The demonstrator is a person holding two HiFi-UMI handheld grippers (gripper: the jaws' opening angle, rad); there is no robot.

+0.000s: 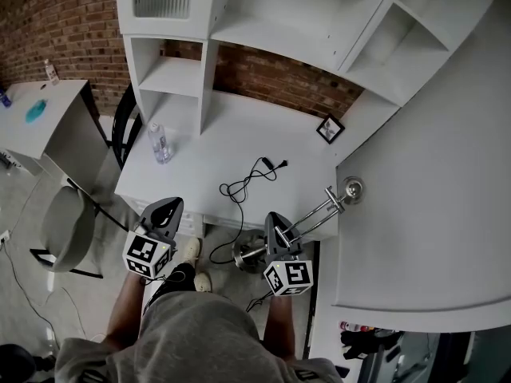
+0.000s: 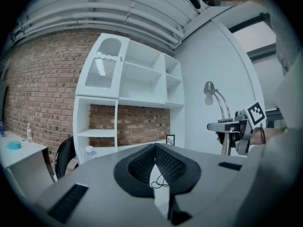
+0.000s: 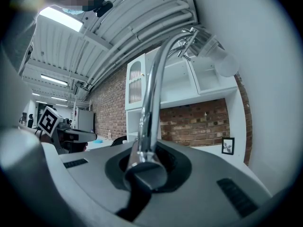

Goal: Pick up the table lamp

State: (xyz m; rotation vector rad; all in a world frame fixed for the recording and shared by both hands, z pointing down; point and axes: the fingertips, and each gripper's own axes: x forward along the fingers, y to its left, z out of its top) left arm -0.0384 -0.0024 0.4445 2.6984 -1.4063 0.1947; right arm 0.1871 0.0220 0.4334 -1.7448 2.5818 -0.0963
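Head view alone shows the table lamp point(image 1: 311, 216) base; right tongs point(image 3: 142, 165) pinch its stem, left tongs point(image 2: 155, 150) pressed together

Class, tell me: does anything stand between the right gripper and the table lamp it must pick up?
Nothing visible does. The right gripper is shut on the table lamp, gripping its chrome stem.

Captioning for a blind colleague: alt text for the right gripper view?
The right gripper is shut on the shiny metal stem of a table lamp, which curves upward overhead. Behind stand white shelves against a brick wall.
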